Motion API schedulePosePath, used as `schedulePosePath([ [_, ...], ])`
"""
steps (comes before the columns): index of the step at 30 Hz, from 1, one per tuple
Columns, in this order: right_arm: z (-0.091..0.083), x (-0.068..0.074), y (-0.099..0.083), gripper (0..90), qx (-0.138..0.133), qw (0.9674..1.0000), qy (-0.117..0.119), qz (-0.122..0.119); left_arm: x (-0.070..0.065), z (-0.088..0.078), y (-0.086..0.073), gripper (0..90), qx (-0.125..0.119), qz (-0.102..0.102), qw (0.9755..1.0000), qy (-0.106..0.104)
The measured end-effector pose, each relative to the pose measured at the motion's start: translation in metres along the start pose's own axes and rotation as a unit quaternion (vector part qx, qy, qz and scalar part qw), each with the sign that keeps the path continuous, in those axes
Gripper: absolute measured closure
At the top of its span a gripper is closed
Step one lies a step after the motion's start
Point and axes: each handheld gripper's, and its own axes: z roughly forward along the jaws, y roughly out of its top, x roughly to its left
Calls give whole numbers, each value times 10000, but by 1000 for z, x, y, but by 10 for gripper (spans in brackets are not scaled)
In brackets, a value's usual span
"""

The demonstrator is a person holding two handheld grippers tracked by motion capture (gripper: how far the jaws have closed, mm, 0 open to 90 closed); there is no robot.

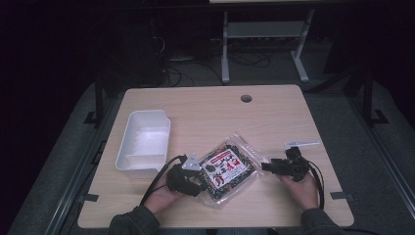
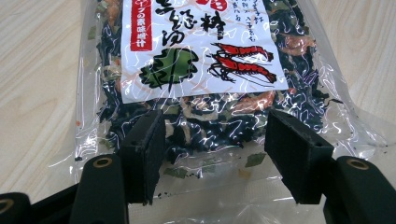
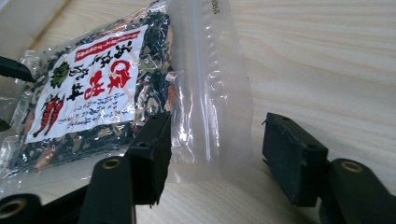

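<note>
Biggest risk as I see it: the bag of dried seaweed mix [image 1: 228, 168] is slick, crinkly plastic lying flat on the table [image 1: 274, 112], so if I close my left gripper [image 1: 198, 182] where it stands now I prob. catch only a fold of film, or pinch the loose contents thru the film and crush them; the bag could also just skate away across the wood instead of lifting, since nothing pins it; on the other side my right gripper [image 1: 266, 166] sits by the clear zip-seal end, and a grab there may take only the empty flap, so the heavy filled part sags and the flap slips out; if both pull at once w/ uneven grip, the bag twists or the seal strains; the white bin [image 1: 144, 142] stands well apart to the left, so any carry that way means a long hold on thin film. Left gripper, in its own view [image 2: 212, 140]: jaws spread wide, pads [image 2: 144, 154] low over the bottom edge of the bag [image 2: 201, 70], straddling the dark filled part; I can't tell if the pads touch the film or hover just above; nothing pinched. Right gripper, in its own view [image 3: 212, 158]: also spread wide, holding nothing; the left pad [image 3: 152, 156] is at the clear flap of the bag [image 3: 93, 88], touching or just beside, the other pad over bare wood. The bag lies near the table's front middle, label up, betw. my two grippers.
</note>
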Motion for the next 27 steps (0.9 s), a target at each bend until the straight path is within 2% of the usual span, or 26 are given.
schedulePosePath([
  [11,8,2,1,601,45,9998,159,99,-1,2,1,402,1,39,10000,28],
  [12,8,2,1,655,23,9997,180,145,-1,2,1,402,2,37,10000,33],
  [13,8,2,1,655,23,9997,180,145,-1,2,1,402,4,40,10000,40],
  [14,7,2,1,743,-20,9998,168,144,-1,2,1,401,8,46,10000,55],
  [15,6,2,1,785,-40,9999,76,132,-1,2,1,402,5,39,10000,52],
  [16,5,0,2,851,-71,9995,236,179,-1,2,1,401,3,35,10000,44],
  [17,5,0,2,869,-91,9994,277,171,-1,2,1,401,3,35,10000,44],
  [23,-1,3,5,892,-89,9992,383,15,0,0,1,373,-52,-4,9999,90],
  [27,-15,4,9,893,-344,9976,592,-118,3,-5,1,351,-207,-79,9997,92],
])
